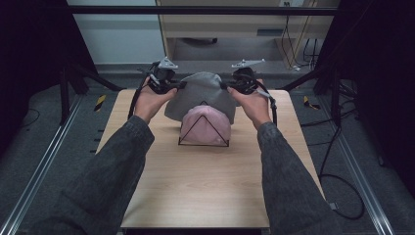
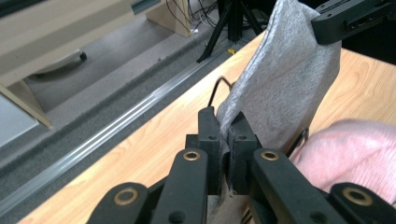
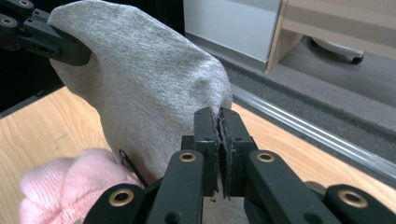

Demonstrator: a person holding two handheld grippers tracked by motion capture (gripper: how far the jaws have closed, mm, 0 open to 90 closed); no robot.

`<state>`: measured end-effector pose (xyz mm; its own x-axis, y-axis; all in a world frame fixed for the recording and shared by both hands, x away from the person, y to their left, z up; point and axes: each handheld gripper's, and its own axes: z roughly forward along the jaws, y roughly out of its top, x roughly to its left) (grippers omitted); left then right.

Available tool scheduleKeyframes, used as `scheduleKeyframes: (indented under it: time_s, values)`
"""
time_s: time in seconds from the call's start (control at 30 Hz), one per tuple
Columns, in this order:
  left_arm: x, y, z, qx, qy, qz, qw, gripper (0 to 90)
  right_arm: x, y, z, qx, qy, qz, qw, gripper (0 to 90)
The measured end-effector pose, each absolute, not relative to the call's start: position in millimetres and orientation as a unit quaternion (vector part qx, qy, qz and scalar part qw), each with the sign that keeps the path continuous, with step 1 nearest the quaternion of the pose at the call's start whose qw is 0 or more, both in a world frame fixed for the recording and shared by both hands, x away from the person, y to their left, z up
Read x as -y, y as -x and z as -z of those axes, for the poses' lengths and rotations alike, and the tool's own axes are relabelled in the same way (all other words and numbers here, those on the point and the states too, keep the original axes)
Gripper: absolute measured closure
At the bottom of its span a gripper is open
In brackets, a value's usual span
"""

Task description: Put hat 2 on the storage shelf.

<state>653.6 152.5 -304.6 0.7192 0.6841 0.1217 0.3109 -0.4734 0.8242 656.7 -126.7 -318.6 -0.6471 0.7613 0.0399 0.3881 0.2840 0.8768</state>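
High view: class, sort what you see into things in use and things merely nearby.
In use: grey hat, left gripper, right gripper, wire stand, pink hat.
Merely nearby: floor cables, wooden cabinet.

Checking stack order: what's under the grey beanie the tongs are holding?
A pink beanie on a black wire stand sits below and in front of the grey beanie, held by left tongs and right tongs. The stand's rear is covered.

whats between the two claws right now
The grey hat spans the gap, its edges pinched by the left claw and right claw, seen in the high view.
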Motion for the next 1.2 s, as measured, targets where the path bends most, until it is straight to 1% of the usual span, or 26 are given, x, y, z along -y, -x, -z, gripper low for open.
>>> scheduleKeyframes:
  time_s: [0.3,0.8,0.93,1.03,1.2]
  values:
    - [-154.0,-652.0,326.3,-0.307,-0.831,-0.217,0.411,86.7,124.2,-655.1,339.7,-0.783,-0.378,-0.455,0.193,87.0]
    - [-153.6,-650.6,343.0,-0.317,-0.835,-0.207,0.399,86.2,124.9,-652.6,351.8,-0.784,-0.385,-0.449,0.187,86.6]
    - [-154.5,-650.9,346.3,-0.321,-0.837,-0.208,0.39,86.1,126.5,-652.0,353.4,-0.785,-0.388,-0.445,0.187,85.1]
    - [-156.3,-651.3,348.7,-0.33,-0.837,-0.201,0.388,85.4,127.9,-651.4,353.5,-0.784,-0.391,-0.445,0.188,82.2]
    - [-157.1,-650.6,351.6,-0.33,-0.838,-0.198,0.386,81.6,130.2,-648.7,354.4,-0.779,-0.397,-0.447,0.191,78.1]
